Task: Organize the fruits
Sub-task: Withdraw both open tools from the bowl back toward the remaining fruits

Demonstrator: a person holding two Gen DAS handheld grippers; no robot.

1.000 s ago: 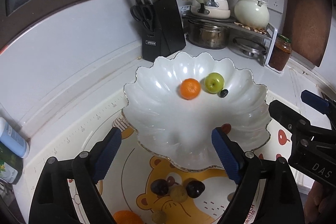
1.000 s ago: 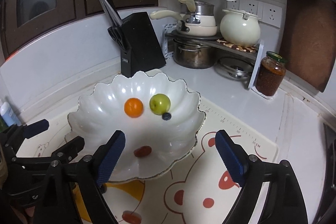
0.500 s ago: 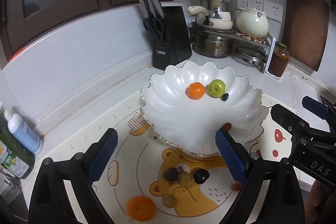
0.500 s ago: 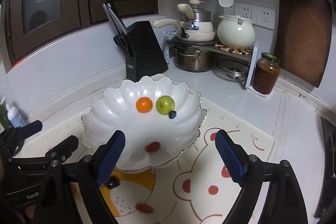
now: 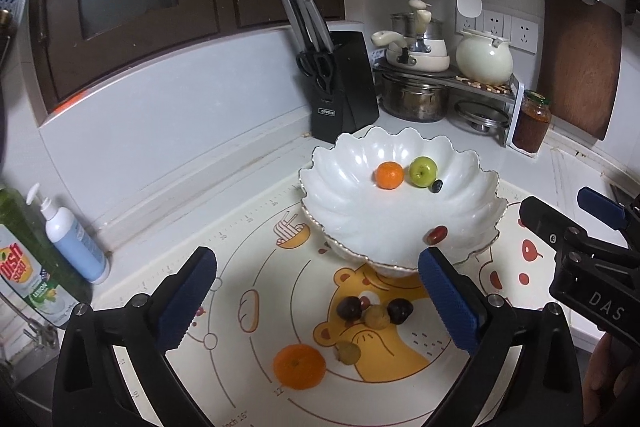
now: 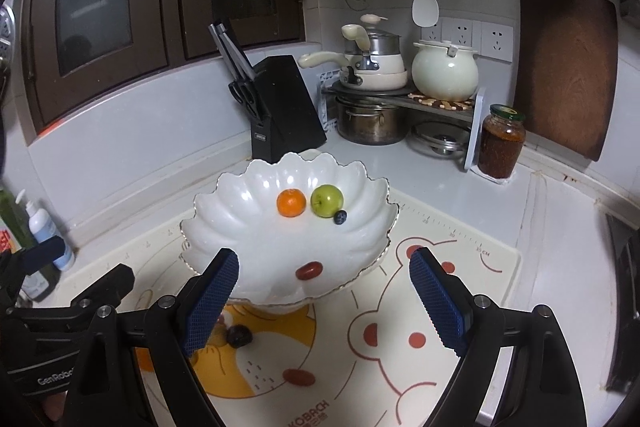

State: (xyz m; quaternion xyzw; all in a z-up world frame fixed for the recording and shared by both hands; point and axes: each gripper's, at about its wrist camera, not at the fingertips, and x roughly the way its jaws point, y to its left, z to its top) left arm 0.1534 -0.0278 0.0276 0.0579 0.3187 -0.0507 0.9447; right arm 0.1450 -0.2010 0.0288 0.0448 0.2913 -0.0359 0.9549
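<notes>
While both grippers hover tilted down over the bear-print mat (image 5: pixel 256 279), the left gripper (image 5: pixel 320 301) has just been opening its fingers, now wide with nothing between them. The right gripper (image 6: pixel 324 301) is wide and empty too. The scalloped white bowl (image 5: pixel 340 203) holds a mandarin (image 5: pixel 389 175), a green apple (image 5: pixel 423 171), a blueberry (image 5: pixel 437 186) and a red date (image 5: pixel 436 235); more fruit lies on the mat.

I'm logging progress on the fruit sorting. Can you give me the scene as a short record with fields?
bowl: white scalloped ceramic bowl on the cartoon bear mat
in bowl: small orange mandarin, green apple, dark blueberry, red date
on mat: orange mandarin, two dark fruits, two pale yellowish fruits
left gripper: open, empty, jaws just widened
right gripper: open, empty
</notes>
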